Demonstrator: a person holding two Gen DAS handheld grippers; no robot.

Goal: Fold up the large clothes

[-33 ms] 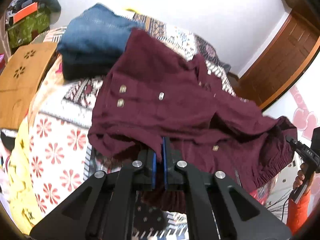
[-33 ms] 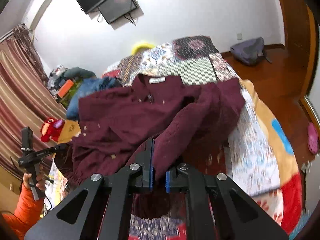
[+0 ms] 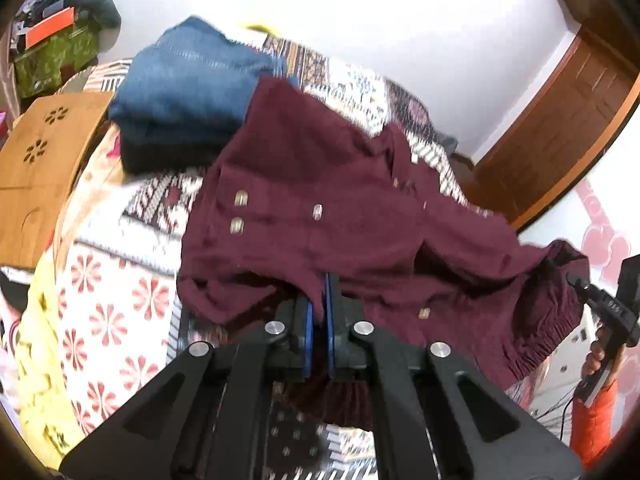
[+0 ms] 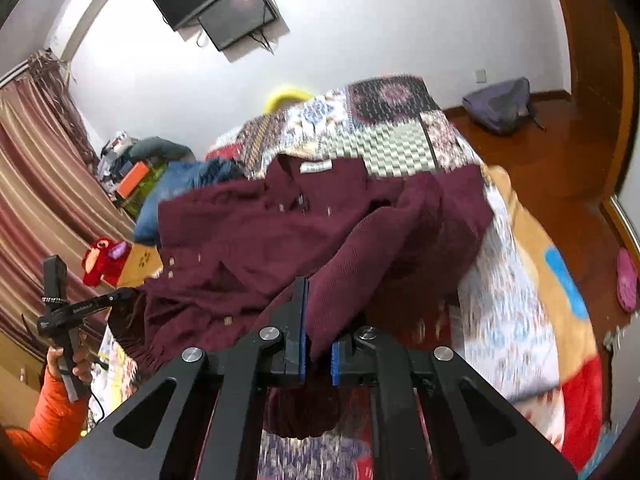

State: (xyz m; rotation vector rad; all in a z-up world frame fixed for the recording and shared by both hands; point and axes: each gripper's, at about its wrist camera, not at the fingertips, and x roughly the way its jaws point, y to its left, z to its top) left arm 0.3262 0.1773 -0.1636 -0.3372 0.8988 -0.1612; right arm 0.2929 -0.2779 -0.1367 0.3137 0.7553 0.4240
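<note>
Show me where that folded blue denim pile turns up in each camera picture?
Left wrist view: folded blue jeans at upper left, on the bed behind the maroon cardigan.
Right wrist view: folded blue jeans at middle left, mostly hidden behind the maroon cardigan.
Shared landmark: the patchwork quilt.

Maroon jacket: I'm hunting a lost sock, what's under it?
Under the maroon jacket only the patterned quilt shows, with folded jeans behind. Anything beneath the cloth is covered.

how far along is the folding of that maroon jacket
Done: a folded blue denim garment already sits on the patchwork bedspread. In hand: the left gripper and right gripper each pinch the maroon corduroy jacket, lifted and rumpled. Left: spreading it flat, folding sleeves and body.
</note>
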